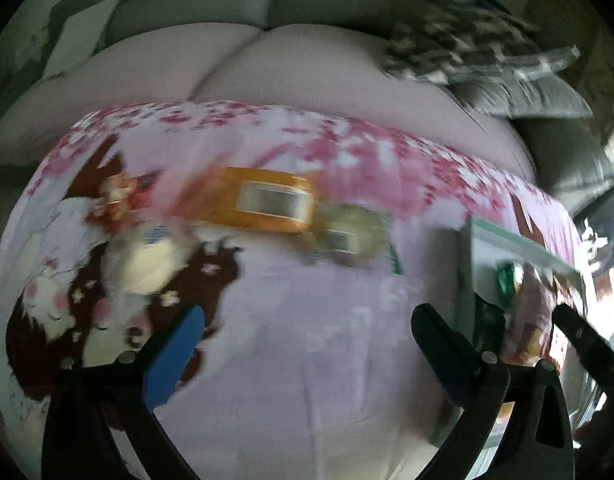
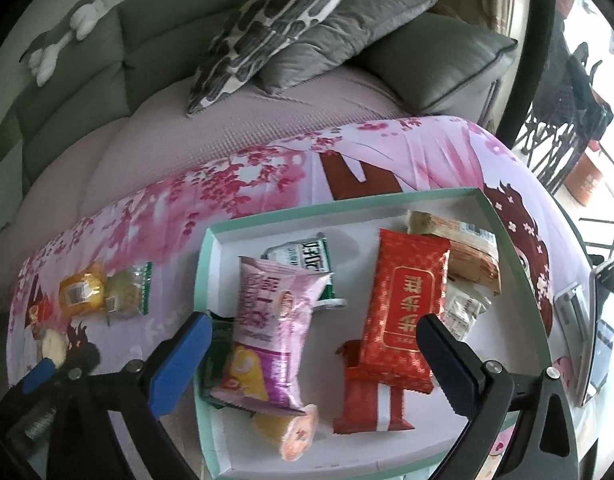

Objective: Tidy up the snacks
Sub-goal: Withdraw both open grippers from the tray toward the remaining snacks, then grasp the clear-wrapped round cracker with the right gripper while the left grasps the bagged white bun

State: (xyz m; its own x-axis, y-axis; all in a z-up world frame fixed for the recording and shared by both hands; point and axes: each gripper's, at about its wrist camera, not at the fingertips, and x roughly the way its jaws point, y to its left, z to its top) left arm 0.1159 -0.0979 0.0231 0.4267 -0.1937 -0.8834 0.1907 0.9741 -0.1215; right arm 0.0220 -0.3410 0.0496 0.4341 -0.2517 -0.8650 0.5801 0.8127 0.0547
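A mint-rimmed white tray (image 2: 206, 264) holds several snacks, among them a pink-purple packet (image 2: 267, 320) and a red packet (image 2: 403, 312). My right gripper (image 2: 311, 340) hovers open and empty above them. On the cloth left of the tray lie an orange snack (image 2: 81, 290), a green snack (image 2: 127, 290) and a pale round snack (image 2: 53, 344). The left wrist view is blurred: the orange snack (image 1: 263, 200), the green snack (image 1: 351, 236) and the pale snack (image 1: 143, 264) lie ahead of my open, empty left gripper (image 1: 307, 344). The tray's rim (image 1: 519, 244) is at its right.
A pink blossom-print cloth (image 2: 387, 148) covers the table. A sofa with grey cushions (image 2: 347, 28) is behind it. A phone-like device (image 2: 599, 328) stands at the table's right edge. My left gripper's tip (image 2: 39, 372) shows at the lower left of the right wrist view.
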